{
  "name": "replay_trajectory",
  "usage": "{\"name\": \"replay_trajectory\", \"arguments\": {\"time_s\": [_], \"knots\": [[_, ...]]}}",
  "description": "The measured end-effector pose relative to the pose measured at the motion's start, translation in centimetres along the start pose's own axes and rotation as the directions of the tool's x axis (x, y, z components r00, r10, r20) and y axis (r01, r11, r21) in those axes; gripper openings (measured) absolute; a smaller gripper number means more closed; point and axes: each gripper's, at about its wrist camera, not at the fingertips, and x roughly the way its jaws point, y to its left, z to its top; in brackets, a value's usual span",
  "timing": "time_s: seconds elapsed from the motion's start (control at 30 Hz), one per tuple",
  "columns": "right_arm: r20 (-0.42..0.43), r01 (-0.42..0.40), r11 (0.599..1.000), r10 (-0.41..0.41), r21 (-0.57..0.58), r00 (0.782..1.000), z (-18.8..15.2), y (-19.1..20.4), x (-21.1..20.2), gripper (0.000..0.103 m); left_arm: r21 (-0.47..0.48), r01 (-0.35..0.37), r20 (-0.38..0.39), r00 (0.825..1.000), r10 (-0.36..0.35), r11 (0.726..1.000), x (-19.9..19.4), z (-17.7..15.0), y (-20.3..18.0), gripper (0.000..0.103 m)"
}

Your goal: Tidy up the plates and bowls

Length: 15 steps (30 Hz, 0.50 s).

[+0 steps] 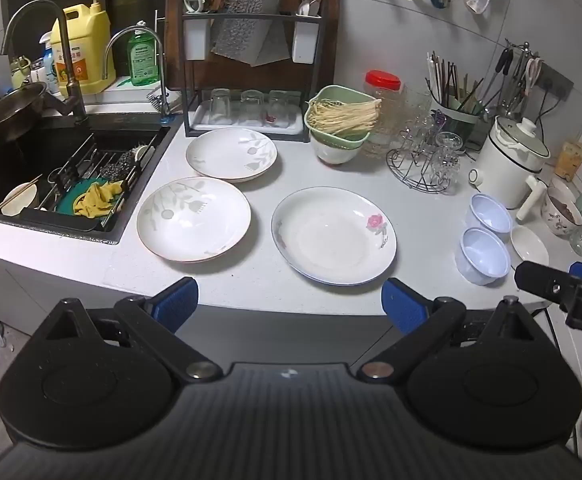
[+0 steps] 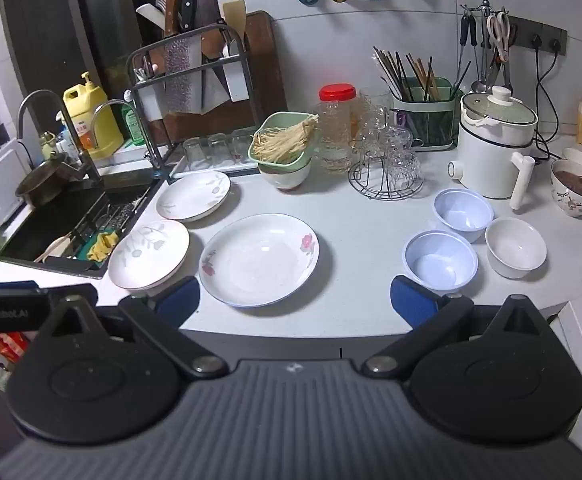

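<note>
- On the white worktop [image 2: 351, 216]: three white floral ceramic plates [image 2: 259, 260], two pale-blue plastic bowls [image 2: 441, 261], one white bowl [image 2: 516, 247], all apart.
- My left hand-held gripper [image 1: 289, 304] and right hand-held gripper [image 2: 295, 300]: both wide open, empty, at worktop's near edge.

1. Both views are evenly and fairly brightly lit from overhead, with a cool, slightly bluish cast on the white countertop [image 1: 259, 280].
2. Shadows are soft and short: the rose plate [image 2: 261, 260] throws a faint dark rim toward its right.
3. Mild glare sits on the wall tiles [image 2: 411, 32] and on the plate's glaze.
4. Fisheye distortion bends the counter edge and the tile lines, most strongly near the corners, which go black.
5. The sink [image 1: 51, 168] stays dim.
6. Focus is sharp mid-frame and softer at the margins.
</note>
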Motion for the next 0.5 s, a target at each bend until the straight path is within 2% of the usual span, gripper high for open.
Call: {"name": "replay_trajectory", "arguments": {"time_s": [0.13, 0.5], "knots": [[-0.005, -0.019, 1.0, 0.019, 0.023, 1.0, 0.09, -0.26, -0.06, 0.103, -0.002, -0.004, -0.018, 1.0, 0.004, 1.0, 0.04, 0.0, 0.02, 0.1], [-0.011, 0.001, 1.0, -0.001, 0.006, 1.0, 0.1, 0.27, 0.58, 0.103, -0.003, -0.006, -0.021, 1.0, 0.006, 1.0, 0.54, 0.66, -0.22, 0.1]]}}
